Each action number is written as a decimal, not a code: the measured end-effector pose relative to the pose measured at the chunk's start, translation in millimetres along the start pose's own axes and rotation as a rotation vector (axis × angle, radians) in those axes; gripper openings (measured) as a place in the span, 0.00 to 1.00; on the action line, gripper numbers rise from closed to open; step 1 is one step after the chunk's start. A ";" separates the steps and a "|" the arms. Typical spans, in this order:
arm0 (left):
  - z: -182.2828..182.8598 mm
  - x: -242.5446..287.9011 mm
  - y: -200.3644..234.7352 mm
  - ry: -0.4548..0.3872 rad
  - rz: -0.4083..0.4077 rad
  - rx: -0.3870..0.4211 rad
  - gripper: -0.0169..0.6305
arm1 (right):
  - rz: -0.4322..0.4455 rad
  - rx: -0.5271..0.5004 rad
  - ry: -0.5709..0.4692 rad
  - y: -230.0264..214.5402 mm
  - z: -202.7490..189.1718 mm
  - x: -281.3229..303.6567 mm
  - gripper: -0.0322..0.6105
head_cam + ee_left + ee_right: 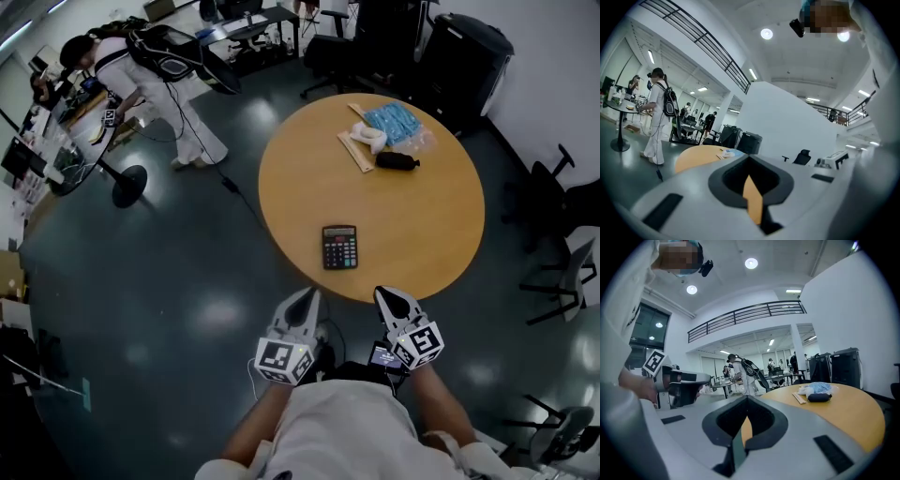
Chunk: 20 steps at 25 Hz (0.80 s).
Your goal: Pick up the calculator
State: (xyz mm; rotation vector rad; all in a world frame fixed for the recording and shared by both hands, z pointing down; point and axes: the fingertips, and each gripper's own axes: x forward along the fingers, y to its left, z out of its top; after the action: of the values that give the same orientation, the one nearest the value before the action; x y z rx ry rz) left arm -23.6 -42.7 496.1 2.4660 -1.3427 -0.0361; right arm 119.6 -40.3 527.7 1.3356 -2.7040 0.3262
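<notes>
The flat black plastic calculator (339,247) lies near the near edge of the round wooden tabletop (427,225). The left gripper (305,300) and right gripper (388,298) have jaws closed and empty. The calculator looks light, stiff and thin, so pinch its side edges.

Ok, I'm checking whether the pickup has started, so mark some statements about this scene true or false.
1. The calculator lies on the round table, near the edge closest to the person. True.
2. The right tongs grip the calculator. False: they are shut on nothing, apart from it.
3. The left tongs are wide open. False: they are shut and empty.
4. A black pouch lies beside a blue packet on the table's far side. True.
</notes>
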 end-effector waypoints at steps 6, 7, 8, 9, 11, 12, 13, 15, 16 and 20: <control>15.3 43.2 21.3 0.000 -0.047 -0.012 0.04 | 0.062 -0.022 0.046 -43.5 1.8 60.3 0.07; 14.8 49.7 24.8 0.003 -0.051 -0.014 0.04 | 0.068 -0.032 0.061 -51.9 -3.7 69.8 0.07; 15.7 57.3 28.4 0.003 -0.054 -0.009 0.04 | 0.074 -0.040 0.075 -61.2 -9.5 80.9 0.07; 17.4 64.5 31.4 0.003 -0.055 -0.004 0.04 | 0.082 -0.043 0.091 -70.1 -16.1 91.8 0.07; 19.5 73.3 33.5 0.005 -0.055 -0.010 0.04 | 0.109 -0.033 0.134 -84.1 -34.1 108.3 0.07; 20.2 76.3 33.7 0.000 -0.055 -0.018 0.04 | 0.128 -0.025 0.158 -90.4 -44.1 115.6 0.07; 21.3 79.5 34.2 -0.007 -0.057 -0.023 0.04 | 0.149 -0.016 0.183 -97.1 -53.7 124.0 0.07; 23.0 85.4 36.9 -0.016 -0.057 -0.016 0.04 | 0.181 -0.002 0.243 -110.3 -73.7 142.9 0.08; 22.5 87.3 38.7 -0.012 -0.055 -0.011 0.04 | 0.187 0.001 0.278 -116.1 -84.5 151.6 0.08; 14.5 94.3 44.4 0.022 -0.052 -0.029 0.04 | 0.191 -0.003 0.388 -139.1 -122.2 178.3 0.08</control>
State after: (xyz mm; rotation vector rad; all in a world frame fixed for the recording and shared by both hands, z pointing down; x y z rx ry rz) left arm -9.9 -146.3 508.3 2.4693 -1.2599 -0.0402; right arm 122.0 -230.8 700.4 0.8995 -2.4985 0.5360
